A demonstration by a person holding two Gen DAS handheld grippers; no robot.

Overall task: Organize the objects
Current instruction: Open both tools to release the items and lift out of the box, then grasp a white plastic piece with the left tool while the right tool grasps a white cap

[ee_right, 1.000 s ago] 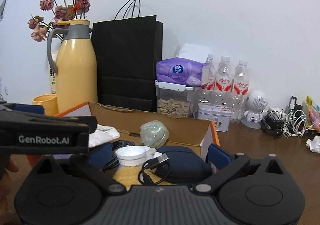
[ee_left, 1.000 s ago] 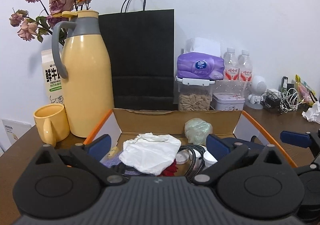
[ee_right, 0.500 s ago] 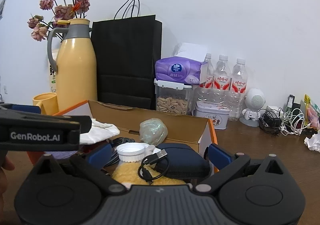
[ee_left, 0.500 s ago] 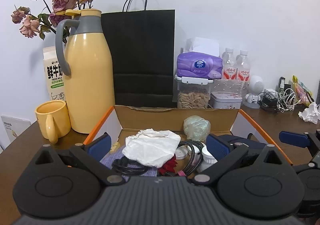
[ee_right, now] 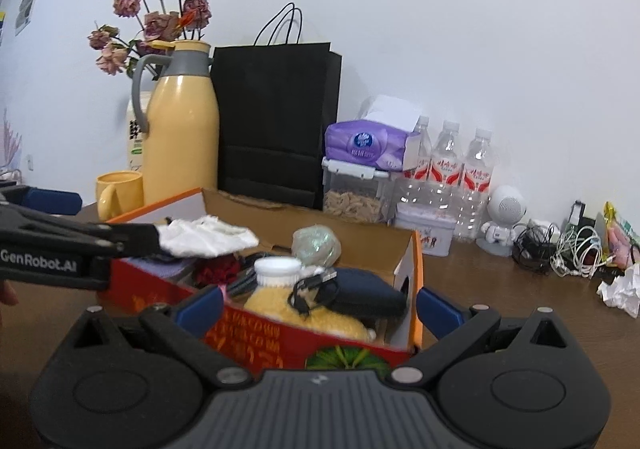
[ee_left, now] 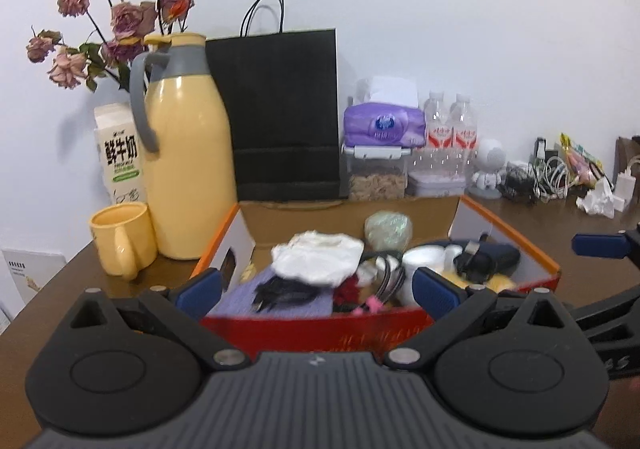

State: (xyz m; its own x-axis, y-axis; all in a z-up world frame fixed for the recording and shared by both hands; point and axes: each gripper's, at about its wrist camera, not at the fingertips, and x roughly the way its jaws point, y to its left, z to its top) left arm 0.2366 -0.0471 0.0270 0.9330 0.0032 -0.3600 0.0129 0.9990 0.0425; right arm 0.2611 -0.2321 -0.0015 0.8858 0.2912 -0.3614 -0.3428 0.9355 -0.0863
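Both the left gripper (ee_left: 316, 291) and right gripper (ee_right: 319, 305) gape wide before the cluttered box (ee_left: 312, 323), seemingly mid-desk (ee_left: 100, 289), holding nothing.

Two wrist cameras are looking low across the table toward the wall.

The left view is sitting just behind the left gripper (ee_left: 316, 291), facing the box (ee_left: 312, 323) head-on with its near wall between the spread fingers. The right view is riding behind the right gripper (ee_right: 318, 305), close to the box's (ee_right: 256, 333) right near corner and facing it at a slant, with the left tool's arm crossing in from the left. Both are sharing the box, the jug (ee_left: 186, 153), the black bag (ee_right: 276, 121) and the bottles (ee_right: 448, 165) beyond the fingers.
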